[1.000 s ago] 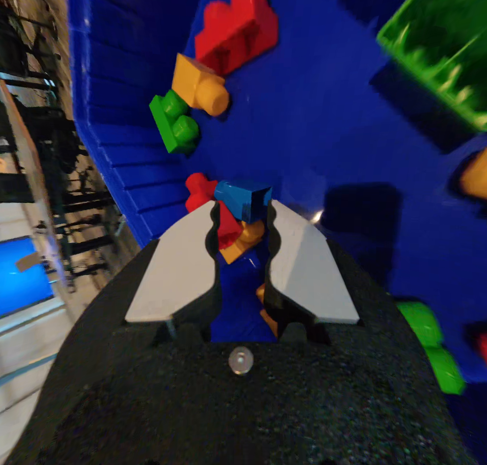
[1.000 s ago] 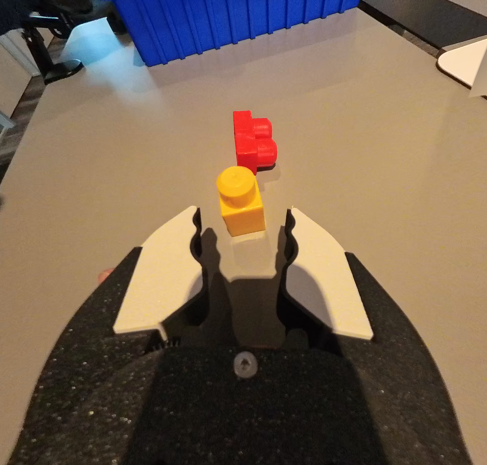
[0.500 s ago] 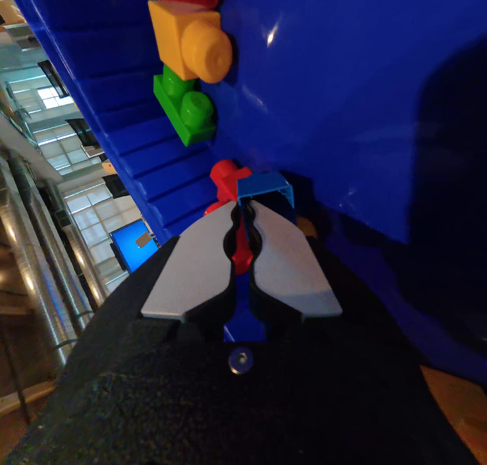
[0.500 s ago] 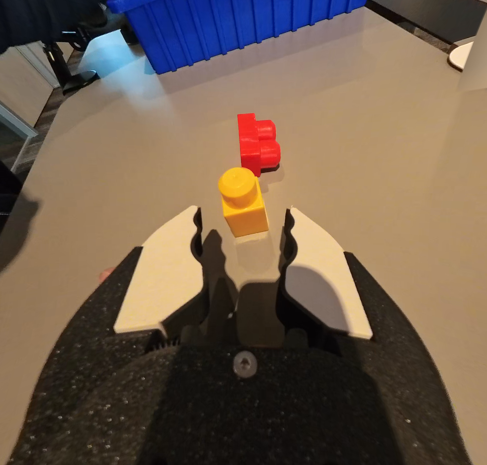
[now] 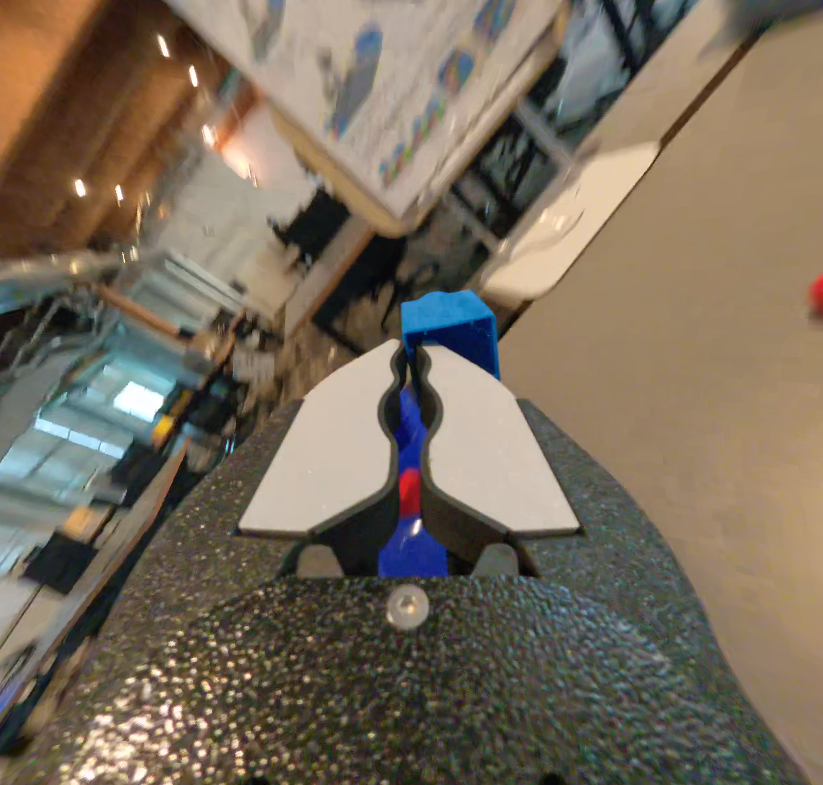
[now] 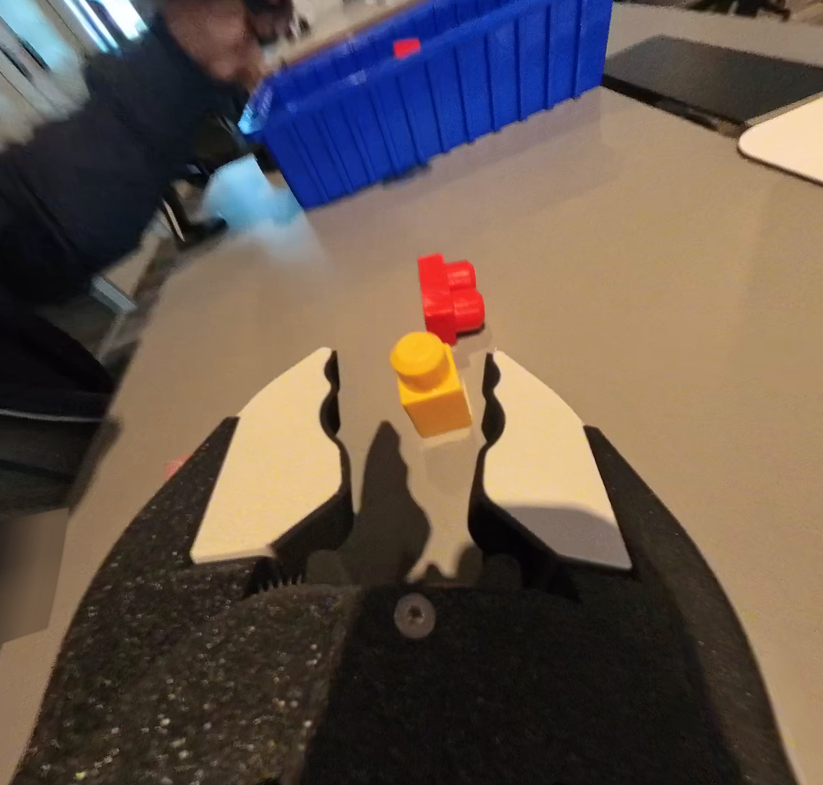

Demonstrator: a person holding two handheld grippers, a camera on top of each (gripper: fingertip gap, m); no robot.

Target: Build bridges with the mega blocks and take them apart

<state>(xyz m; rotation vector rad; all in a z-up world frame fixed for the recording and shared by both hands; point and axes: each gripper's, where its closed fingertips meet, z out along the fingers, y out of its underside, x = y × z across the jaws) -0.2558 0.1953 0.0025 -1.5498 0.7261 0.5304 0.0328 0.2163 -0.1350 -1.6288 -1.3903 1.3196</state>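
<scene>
blue plastic is what the left gripper (image 5: 410, 352) holds: its two fingers are pressed almost together on one thin wall of a hollow blue block (image 5: 450, 332), which sticks out past the fingertips with its open side turned to the camera. this gripper is tilted and up in the air, so behind the block the room looks blurred, and the grey table (image 5: 694, 363) fills the right part of the left wrist view. through the narrow slot between the fingers, lower down, some deep blue and a small red patch show, but i cannot tell what they are. at the right edge of this view a red piece is just visible on the table.

the right gripper (image 6: 409, 363) is low over the same table with its fingers spread wide and nothing between them is gripped. a yellow block (image 6: 432, 394) with one round stud stands upright on the table between the two fingertips, closer to the right finger, and i cannot tell if it touches that finger. just beyond it a red block (image 6: 450, 296) lies on its side, its two studs pointing to the right. farther back the blue bin (image 6: 423, 113) stands on the table, and a small red thing shows over its rim. at the left a person in a dark sleeve (image 6: 89, 176) is blurred.
</scene>
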